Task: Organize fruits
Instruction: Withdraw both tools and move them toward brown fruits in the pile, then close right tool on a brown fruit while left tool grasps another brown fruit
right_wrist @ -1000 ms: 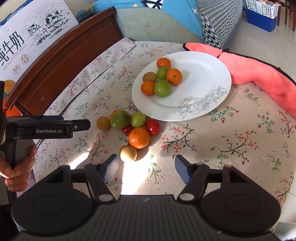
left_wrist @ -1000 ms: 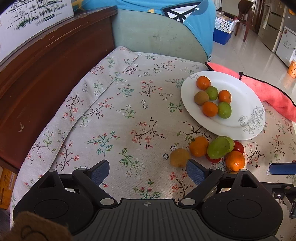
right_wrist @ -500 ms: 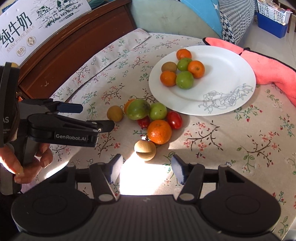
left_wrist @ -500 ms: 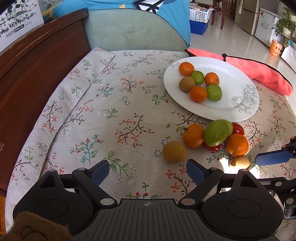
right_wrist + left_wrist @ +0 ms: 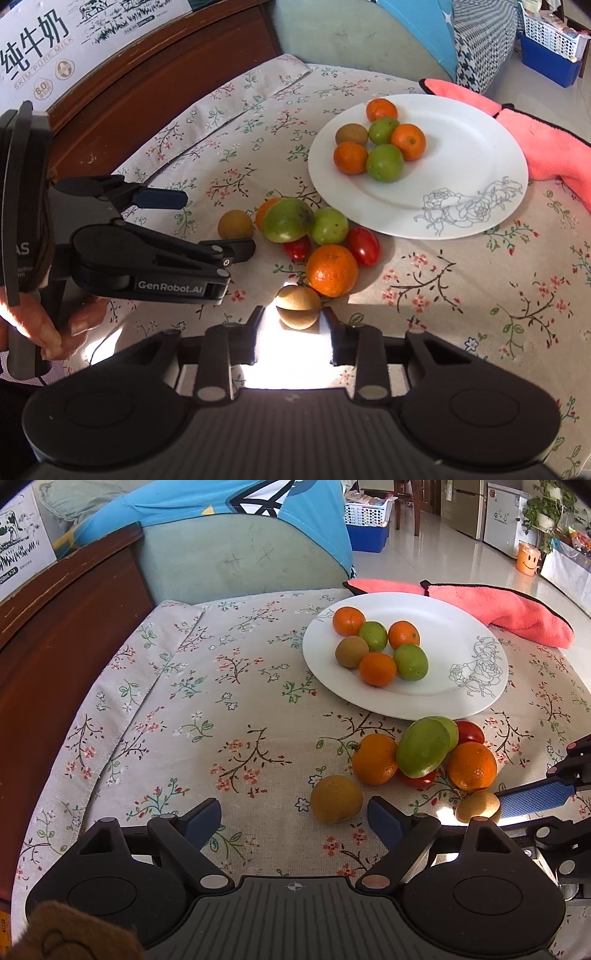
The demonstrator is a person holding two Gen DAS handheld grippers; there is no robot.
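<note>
A small tan fruit (image 5: 298, 307) lay on the floral cloth (image 5: 461, 295), at 7 o'clock from the white plate (image 5: 461, 206). Your right gripper (image 5: 293, 325) had just been closing, pinching it. Your left gripper (image 5: 294, 818) stayed spread, narrowing beside another tan fruit (image 5: 336, 804).

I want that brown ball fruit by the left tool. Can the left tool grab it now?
Probably yes. The left tool is open, the brown fruit sits just ahead between its tips, and nothing blocks it. The orange sits close behind.
</note>
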